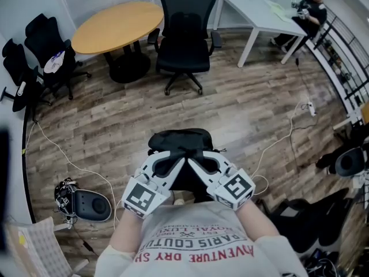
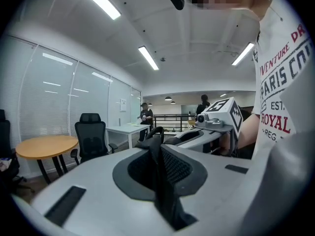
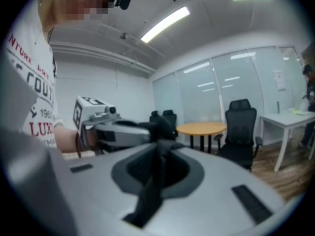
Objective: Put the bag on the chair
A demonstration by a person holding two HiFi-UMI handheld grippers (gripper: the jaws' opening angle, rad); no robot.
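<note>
light: bright ceiling strips | edges: fisheye-bent, dark corners | right gripper view: soft

1. A round wooden counter stands on the plank floor.
2. A person sits at a white counter.
3. White cables trail across the floor, left and right.

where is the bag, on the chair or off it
Off it: left gripper and right gripper, shut on the straps, hold the bag over the floor, short of the chair.
</note>
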